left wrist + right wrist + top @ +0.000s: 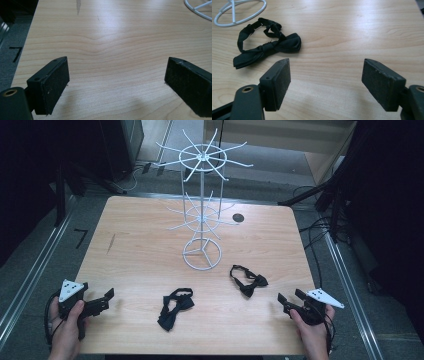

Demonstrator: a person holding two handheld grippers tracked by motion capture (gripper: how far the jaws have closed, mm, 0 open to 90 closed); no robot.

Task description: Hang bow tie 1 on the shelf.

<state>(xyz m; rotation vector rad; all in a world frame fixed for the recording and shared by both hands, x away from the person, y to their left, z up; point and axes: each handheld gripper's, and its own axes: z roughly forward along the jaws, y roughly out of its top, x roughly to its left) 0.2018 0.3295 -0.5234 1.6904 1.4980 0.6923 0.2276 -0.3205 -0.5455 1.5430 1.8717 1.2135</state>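
Two black bow ties lie on the wooden table (pixel 140 250): one (pixel 175 307) near the front middle, the other (pixel 248 280) to its right, also seen in the right gripper view as a bow tie (pixel 267 47) with its strap looped behind. A white wire display stand (pixel 202 210) with hooked arms rises at the table's middle back; its ring base (pixel 239 12) shows beyond the tie. My left gripper (pixel 109 299) stands open at the front left over bare wood (pixel 117 75). My right gripper (pixel 291 297) stands open at the front right, just right of the second tie, empty (pixel 325 80).
A small dark round hole (pixel 238 218) sits in the table near the back right. Metal rails (pixel 345 270) run along both sides of the table, and cables (pixel 315 227) trail on the floor at the right. The stand's ring base (pixel 200 10) edges into the left gripper view.
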